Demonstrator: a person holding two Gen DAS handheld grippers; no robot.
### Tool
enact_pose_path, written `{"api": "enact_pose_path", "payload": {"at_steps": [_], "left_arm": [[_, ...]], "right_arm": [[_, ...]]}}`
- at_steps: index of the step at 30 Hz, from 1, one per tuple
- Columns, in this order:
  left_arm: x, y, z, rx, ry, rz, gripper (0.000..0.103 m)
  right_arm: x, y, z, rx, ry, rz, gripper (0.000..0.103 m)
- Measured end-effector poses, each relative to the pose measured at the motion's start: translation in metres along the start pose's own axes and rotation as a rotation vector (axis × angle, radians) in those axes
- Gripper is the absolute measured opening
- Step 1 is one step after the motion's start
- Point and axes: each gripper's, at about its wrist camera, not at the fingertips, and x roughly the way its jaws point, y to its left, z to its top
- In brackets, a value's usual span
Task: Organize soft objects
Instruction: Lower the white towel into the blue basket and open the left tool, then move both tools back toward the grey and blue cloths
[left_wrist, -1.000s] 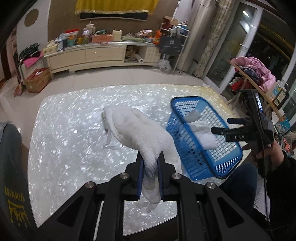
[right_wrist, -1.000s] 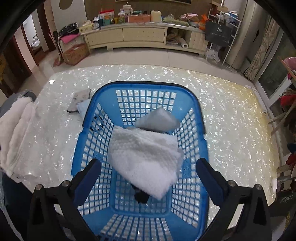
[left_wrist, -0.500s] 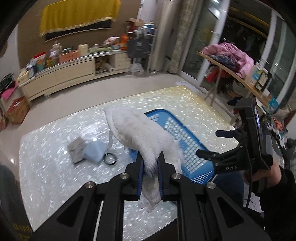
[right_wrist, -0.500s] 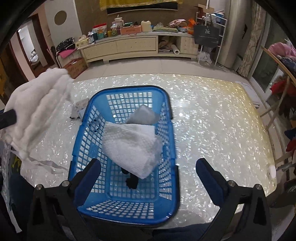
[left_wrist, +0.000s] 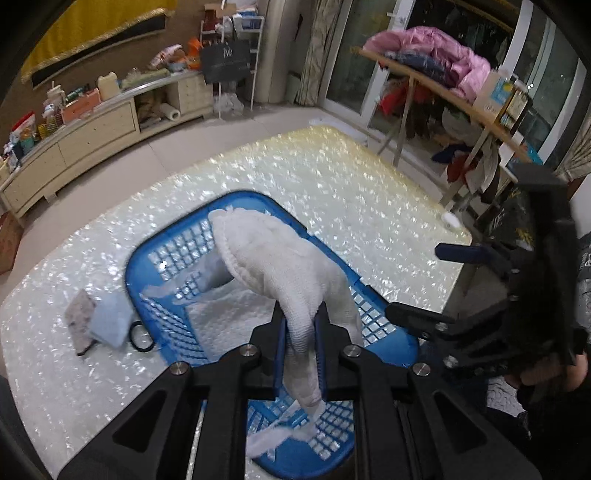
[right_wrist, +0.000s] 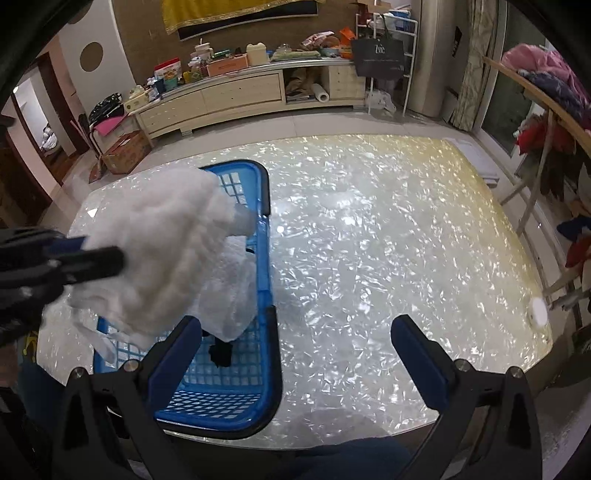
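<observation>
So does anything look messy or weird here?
A little. A frayed strip hangs loose from the white knit cloth pinched in the left gripper over the blue basket. A grey cloth, pale blue cloth and black ring lie outside the basket.

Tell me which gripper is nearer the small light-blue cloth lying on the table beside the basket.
Left. The left gripper hovers over the basket next to the light-blue cloth; the right gripper is beyond the basket's far side.

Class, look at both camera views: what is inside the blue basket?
Inside the blue basket lie a white textured cloth, a greyish piece and something small and black; the held white cloth covers the rest.
</observation>
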Motion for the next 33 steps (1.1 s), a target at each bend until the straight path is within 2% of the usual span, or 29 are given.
{"api": "enact_pose_path", "payload": {"at_steps": [8,12,15,20,22,30,33], "left_arm": [[0.065,0.005,-0.007,0.007,0.102,0.037,0.012],[0.075,0.007,-0.007,0.015,0.117,0.059,0.013],[0.078,0.009,-0.009,0.017,0.127,0.076,0.020],[0.063,0.010,-0.010,0.038,0.087,0.117,0.046],[0.055,0.008,-0.009,0.050,0.066,0.133,0.053],[0.003,0.016,-0.019,0.074,-0.013,0.168,0.055],[-0.016,0.025,-0.026,0.046,-0.035,0.171,0.063]], "right_arm": [[0.013,0.003,-0.004,0.016,0.034,0.029,0.103],[0.016,0.005,-0.005,0.023,0.043,0.040,0.103],[0.015,0.008,-0.006,0.023,0.048,0.042,0.103],[0.009,0.008,-0.005,0.021,0.040,0.035,0.103],[0.005,0.010,-0.004,0.017,0.034,0.029,0.103],[-0.016,0.038,0.003,-0.025,-0.003,0.033,0.103],[-0.021,0.054,0.004,-0.049,-0.014,0.042,0.103]]}}
